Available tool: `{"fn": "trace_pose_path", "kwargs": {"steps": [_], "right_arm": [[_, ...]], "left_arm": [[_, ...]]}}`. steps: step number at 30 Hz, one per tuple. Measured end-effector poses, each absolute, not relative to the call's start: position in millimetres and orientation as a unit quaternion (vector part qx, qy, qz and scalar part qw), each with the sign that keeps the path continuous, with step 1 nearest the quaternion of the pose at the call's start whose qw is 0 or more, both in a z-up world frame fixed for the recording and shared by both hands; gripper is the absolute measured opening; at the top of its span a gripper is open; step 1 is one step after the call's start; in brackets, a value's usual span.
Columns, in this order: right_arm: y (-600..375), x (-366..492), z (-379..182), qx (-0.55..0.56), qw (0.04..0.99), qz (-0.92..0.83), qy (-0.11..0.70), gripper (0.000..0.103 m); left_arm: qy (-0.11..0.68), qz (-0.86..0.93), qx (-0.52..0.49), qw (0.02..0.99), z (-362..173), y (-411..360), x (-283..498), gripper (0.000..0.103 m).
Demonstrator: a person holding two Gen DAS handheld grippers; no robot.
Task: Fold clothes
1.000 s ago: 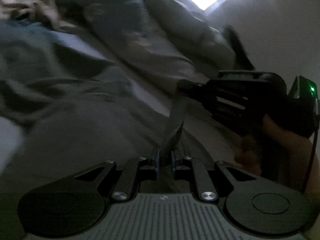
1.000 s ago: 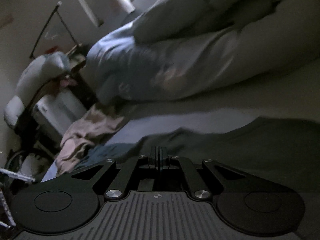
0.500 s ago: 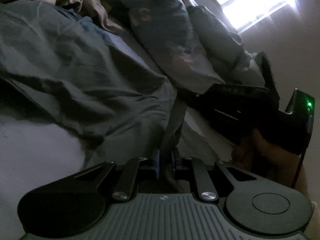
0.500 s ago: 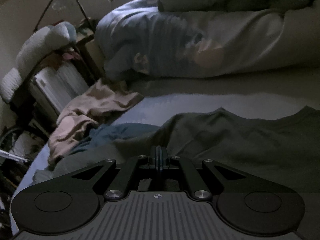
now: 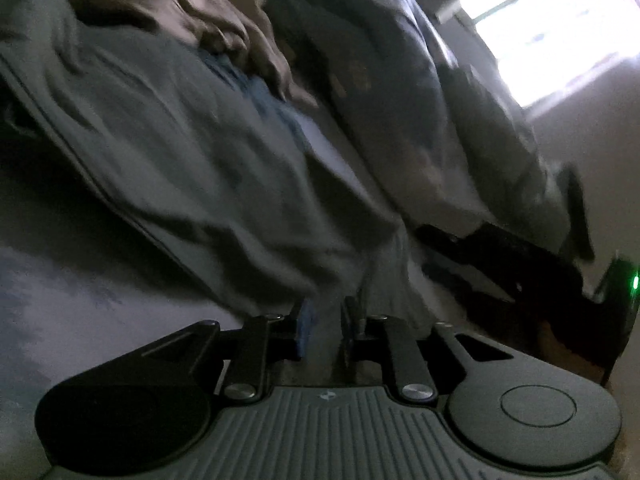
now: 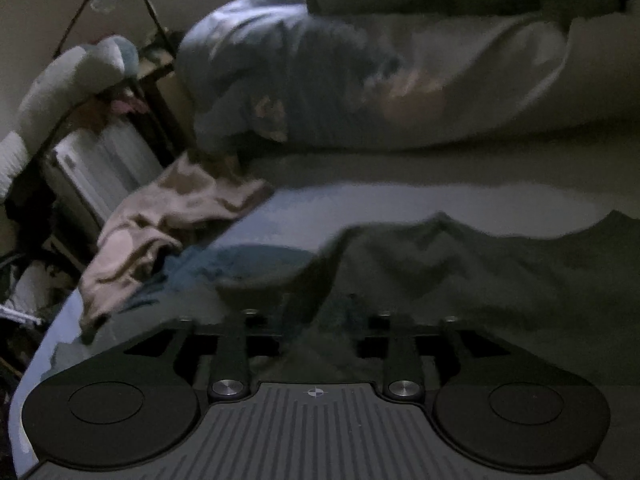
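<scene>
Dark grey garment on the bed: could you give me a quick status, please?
Left gripper and right gripper: jaws just opened, fabric lying between them. Dark grey cotton garment spread on bed, rumpled. Crumpled beige cloth beside it, near bed edge.

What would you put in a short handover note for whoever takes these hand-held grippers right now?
Left hand-held gripper: jaws have just been opening, a strip of the grey garment between them, apparently no longer pinched.
Right hand-held gripper: jaws have just been opening, now wide apart, with the garment's cloth lying between them unclamped.
Things: the grey garment lies spread and wrinkled on the bed; a beige garment and a blue one lie crumpled beyond it.
Done: garment laid out and let go.
Left: smooth and fold it, then the others.
</scene>
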State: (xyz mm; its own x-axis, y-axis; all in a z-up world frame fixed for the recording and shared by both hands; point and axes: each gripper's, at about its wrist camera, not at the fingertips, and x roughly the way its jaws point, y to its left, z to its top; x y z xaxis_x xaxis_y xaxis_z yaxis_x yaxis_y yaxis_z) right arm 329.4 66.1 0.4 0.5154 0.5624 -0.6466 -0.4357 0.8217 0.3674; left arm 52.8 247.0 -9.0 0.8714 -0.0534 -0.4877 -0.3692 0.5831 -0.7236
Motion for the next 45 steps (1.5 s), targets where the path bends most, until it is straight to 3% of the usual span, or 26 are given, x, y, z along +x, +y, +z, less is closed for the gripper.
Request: {"fn": "trace_pose_path", "kwargs": {"steps": [1, 6, 16, 26, 33, 38, 40, 42, 43, 44, 45], "right_arm": [[69, 327, 3, 0.082, 0.865, 0.297, 0.395, 0.056], [97, 312, 21, 0.080, 0.864, 0.323, 0.378, 0.058], [189, 240, 54, -0.025, 0.860, 0.405, 0.310, 0.064], [249, 194, 70, -0.015, 0.824, 0.478, 0.303, 0.066], [295, 142, 35, -0.159, 0.778, 0.532, 0.293, 0.064], [302, 121, 29, -0.179, 0.765, 0.545, 0.292, 0.063], [299, 121, 32, -0.173, 0.768, 0.543, 0.293, 0.064], [295, 125, 38, -0.164, 0.774, 0.537, 0.294, 0.065], [293, 127, 40, -0.160, 0.777, 0.533, 0.295, 0.065], [291, 131, 42, -0.158, 0.780, 0.529, 0.295, 0.065], [291, 137, 43, -0.157, 0.782, 0.525, 0.296, 0.065]], "left_arm": [[0.227, 0.100, -0.449, 0.858, -5, 252, 47, 0.029], [0.181, 0.146, -0.450, 0.862, 12, 280, 20, 0.037], [0.050, 0.317, -0.501, 0.803, 7, 385, -76, 0.073], [-0.020, 0.247, -0.676, 0.693, -72, 465, -114, 0.080], [-0.035, 0.252, -0.694, 0.673, -83, 474, -101, 0.080], [-0.013, 0.278, -0.685, 0.674, -76, 477, -97, 0.080], [-0.015, 0.289, -0.680, 0.674, -76, 477, -96, 0.074], [-0.009, 0.303, -0.680, 0.668, -78, 476, -95, 0.050], [-0.004, 0.308, -0.683, 0.663, -80, 476, -94, 0.029], [-0.001, 0.309, -0.688, 0.657, -85, 476, -95, 0.016], [-0.011, 0.306, -0.692, 0.654, -90, 474, -97, 0.012]]}}
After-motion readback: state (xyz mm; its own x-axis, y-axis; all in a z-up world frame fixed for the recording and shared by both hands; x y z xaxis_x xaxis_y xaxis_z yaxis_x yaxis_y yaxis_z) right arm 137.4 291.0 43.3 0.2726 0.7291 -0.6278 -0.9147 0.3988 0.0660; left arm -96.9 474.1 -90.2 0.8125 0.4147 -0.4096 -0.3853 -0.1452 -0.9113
